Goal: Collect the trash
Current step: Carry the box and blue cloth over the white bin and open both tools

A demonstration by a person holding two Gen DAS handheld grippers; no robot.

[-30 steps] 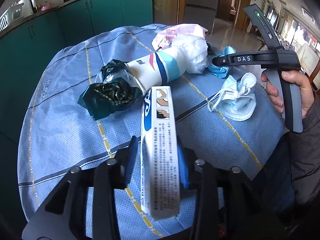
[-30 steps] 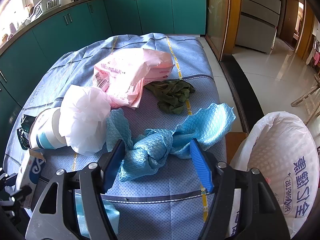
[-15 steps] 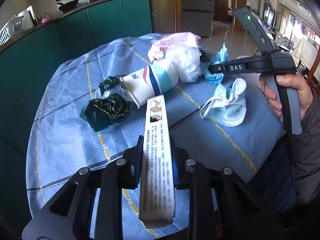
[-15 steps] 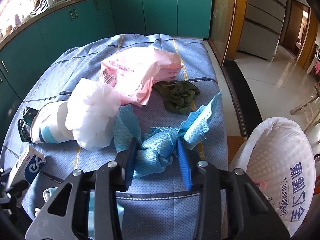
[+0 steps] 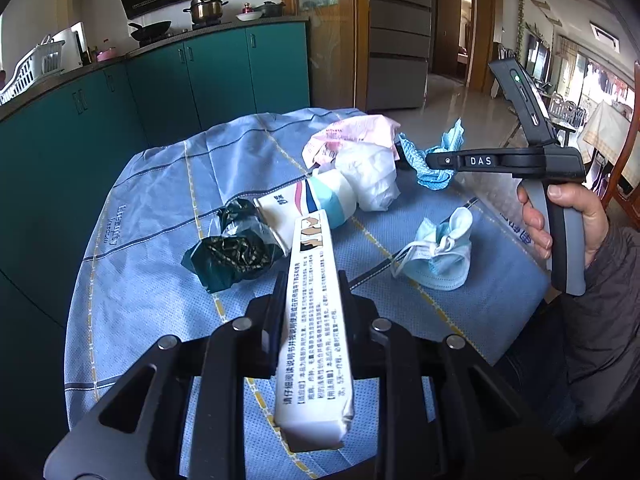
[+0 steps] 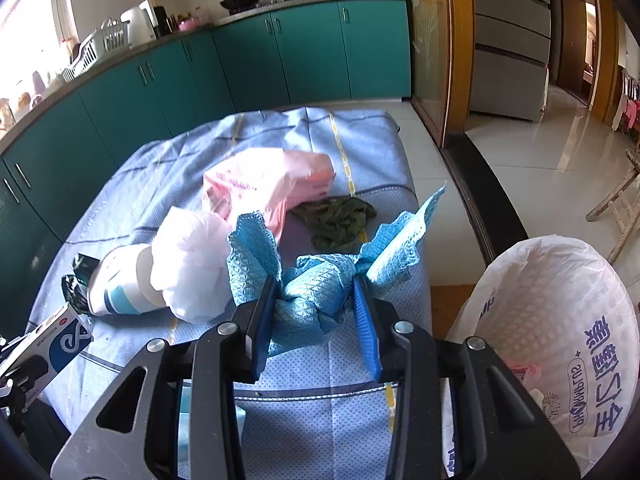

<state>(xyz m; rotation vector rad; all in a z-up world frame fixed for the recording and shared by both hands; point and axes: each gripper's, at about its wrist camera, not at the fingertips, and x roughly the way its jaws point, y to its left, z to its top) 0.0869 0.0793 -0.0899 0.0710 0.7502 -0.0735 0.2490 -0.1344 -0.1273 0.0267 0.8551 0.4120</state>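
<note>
A: The left gripper (image 5: 310, 300) looks black, with silver screws on its linkage.

B: The right gripper (image 6: 316, 312) has blue pads, "DAS" lettering, a grey handle, and a dark sleeve (image 5: 604, 292) behind it.

A counter under a blue plaid cloth (image 5: 152, 216) carries a crumpled dark green wrapper (image 5: 230, 254), a white paper cup (image 5: 308, 204), a pink plastic bag (image 6: 260, 184) and a blue face mask (image 5: 438, 258) at near right.

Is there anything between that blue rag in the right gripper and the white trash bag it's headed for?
Nothing visible. The blue rag is pinched in the right gripper, and the white trash bag stands open beside the table's edge, with only bare tablecloth and floor between.
</note>
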